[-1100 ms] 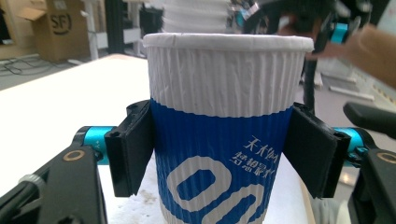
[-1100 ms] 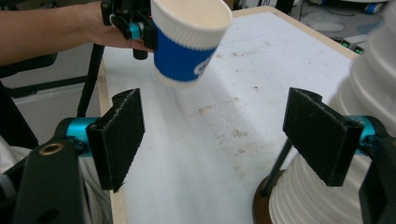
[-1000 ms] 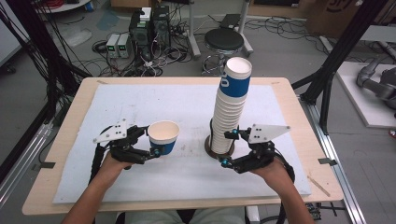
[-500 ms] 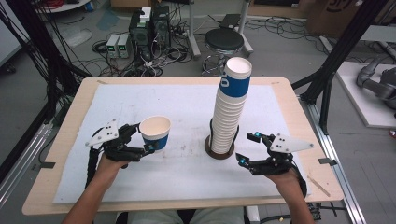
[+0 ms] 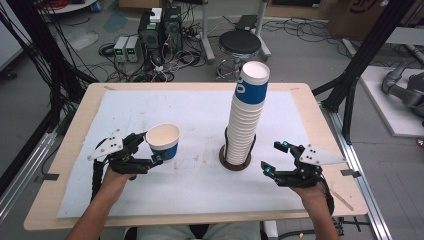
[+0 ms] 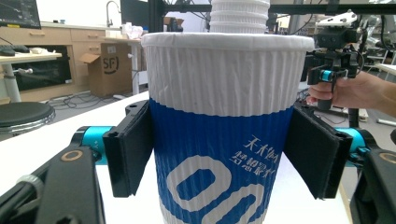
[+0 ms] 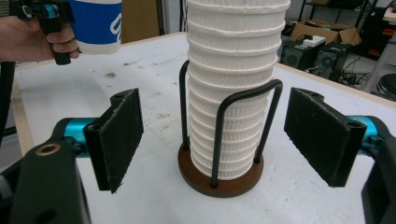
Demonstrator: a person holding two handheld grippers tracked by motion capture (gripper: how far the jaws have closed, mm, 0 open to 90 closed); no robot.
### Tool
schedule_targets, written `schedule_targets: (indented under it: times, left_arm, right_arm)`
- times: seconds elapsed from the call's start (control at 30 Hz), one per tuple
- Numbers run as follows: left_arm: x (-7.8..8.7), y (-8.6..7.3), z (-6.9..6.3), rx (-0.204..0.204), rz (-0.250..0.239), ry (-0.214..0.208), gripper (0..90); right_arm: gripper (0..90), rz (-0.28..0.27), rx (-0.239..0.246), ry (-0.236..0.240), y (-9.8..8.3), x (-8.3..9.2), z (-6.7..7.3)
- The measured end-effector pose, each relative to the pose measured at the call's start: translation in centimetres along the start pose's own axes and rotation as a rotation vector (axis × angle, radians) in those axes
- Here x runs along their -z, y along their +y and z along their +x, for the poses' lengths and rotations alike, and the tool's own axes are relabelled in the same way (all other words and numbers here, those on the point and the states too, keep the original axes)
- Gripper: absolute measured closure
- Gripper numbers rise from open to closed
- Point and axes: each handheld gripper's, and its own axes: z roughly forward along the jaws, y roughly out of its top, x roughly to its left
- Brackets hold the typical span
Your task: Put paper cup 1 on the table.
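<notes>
The left hand-held gripper point(image 5: 150, 150) clamps 1 blue-and-white ribbed paper cup point(image 5: 163, 141) upright, apparently just above the worktop point(image 5: 150, 107). The tall upright stack of white paper cups point(image 5: 246, 122) in its wire holder stands to its right, nearer the wide-open, empty right hand-held gripper point(image 5: 276, 157).

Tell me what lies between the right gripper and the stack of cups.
Nothing: in the high view, bare white mat separates the right gripper from the cup stack in its holder.
</notes>
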Motion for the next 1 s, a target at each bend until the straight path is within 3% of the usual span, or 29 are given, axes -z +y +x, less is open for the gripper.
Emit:
schedule_targets:
  times: [0.37, 0.57, 0.73, 1.0]
  left_arm:
    - [0.8, -0.2, 1.0, 0.009, -0.019, 0.027, 27.2]
    - [1.1, -0.5, 2.9, 0.031, -0.036, 0.093, 27.1]
    - [1.2, -0.3, 4.9, 0.030, -0.006, 0.138, 27.1]
    - [2.1, -0.2, 8.6, 0.057, 0.042, 0.250, 26.7]
  right_arm:
    - [20.1, 0.011, -0.010, 0.000, -0.3, -0.3, 0.0]
    - [20.1, 0.020, -0.013, 0.001, -0.5, -0.2, 0.0]
    - [20.1, 0.014, -0.020, -0.005, -0.7, 0.0, -0.2]
    - [20.1, 0.015, -0.025, -0.003, -0.6, 0.0, -0.2]
